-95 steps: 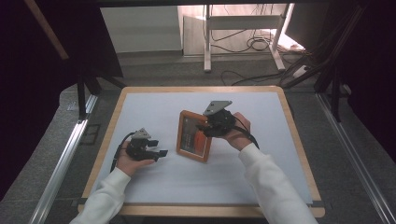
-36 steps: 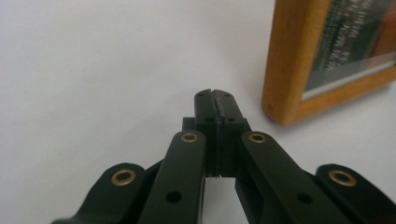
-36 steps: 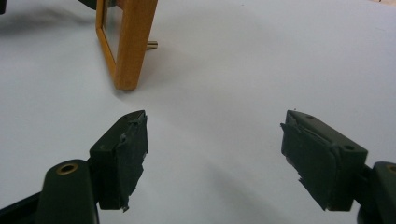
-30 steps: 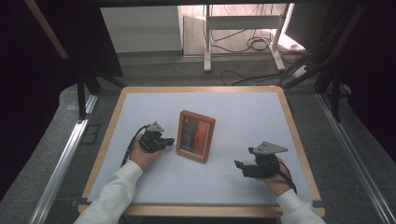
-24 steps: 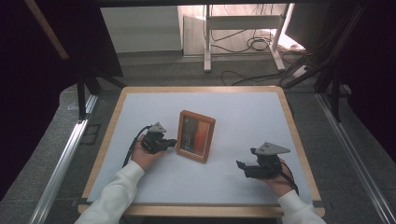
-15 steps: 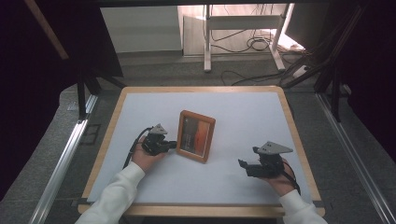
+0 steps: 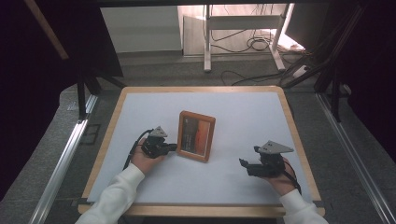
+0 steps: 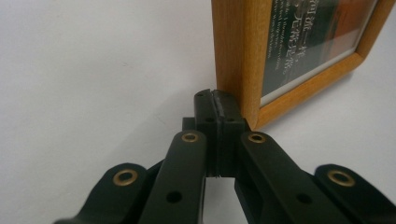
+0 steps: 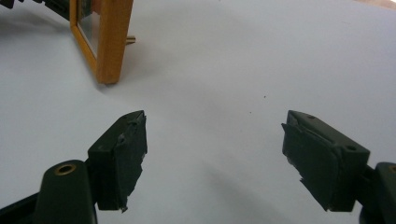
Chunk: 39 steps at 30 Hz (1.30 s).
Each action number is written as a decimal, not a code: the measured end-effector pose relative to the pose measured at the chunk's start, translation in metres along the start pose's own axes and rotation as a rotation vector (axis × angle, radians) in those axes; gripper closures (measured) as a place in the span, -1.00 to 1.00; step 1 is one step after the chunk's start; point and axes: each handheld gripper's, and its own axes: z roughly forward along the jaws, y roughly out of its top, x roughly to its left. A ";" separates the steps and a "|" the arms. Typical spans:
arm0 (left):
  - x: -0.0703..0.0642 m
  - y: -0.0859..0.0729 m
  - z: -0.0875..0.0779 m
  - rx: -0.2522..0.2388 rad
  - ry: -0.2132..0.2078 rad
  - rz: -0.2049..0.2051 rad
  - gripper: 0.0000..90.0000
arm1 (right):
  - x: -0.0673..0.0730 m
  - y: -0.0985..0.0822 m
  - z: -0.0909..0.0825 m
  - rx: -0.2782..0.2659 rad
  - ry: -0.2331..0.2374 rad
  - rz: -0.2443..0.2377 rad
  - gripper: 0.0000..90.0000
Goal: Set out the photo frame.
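A wooden picture frame [image 7: 196, 136] stands upright near the middle of the white table, holding a dark and orange print. My left gripper [image 7: 173, 147] is shut with nothing between its jaws. Its tips sit right by the frame's left edge, low down. In the left gripper view the closed tips [image 8: 215, 100] rest by the frame's [image 8: 237, 56] bottom corner, touching it or nearly so. My right gripper [image 7: 243, 164] is open and holds nothing, well to the frame's right near the table's front. In the right gripper view, the right gripper [image 9: 215, 135] has bare table between its jaws, and the frame [image 9: 111, 37] stands at upper left.
The table has a wooden rim [image 7: 290, 122]. Metal rails [image 7: 63, 158] run along both sides on the floor. Behind the far edge stand a white stand [image 7: 243, 21] and loose cables [image 7: 254, 44].
The right gripper, which was at the frame's top, has let go and moved to the table's front right. The left gripper has moved right, up to the frame's left edge.
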 end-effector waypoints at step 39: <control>-0.003 -0.008 -0.014 -0.025 -0.009 -0.001 1.00 | -0.003 -0.002 0.004 0.024 -0.006 0.010 -0.52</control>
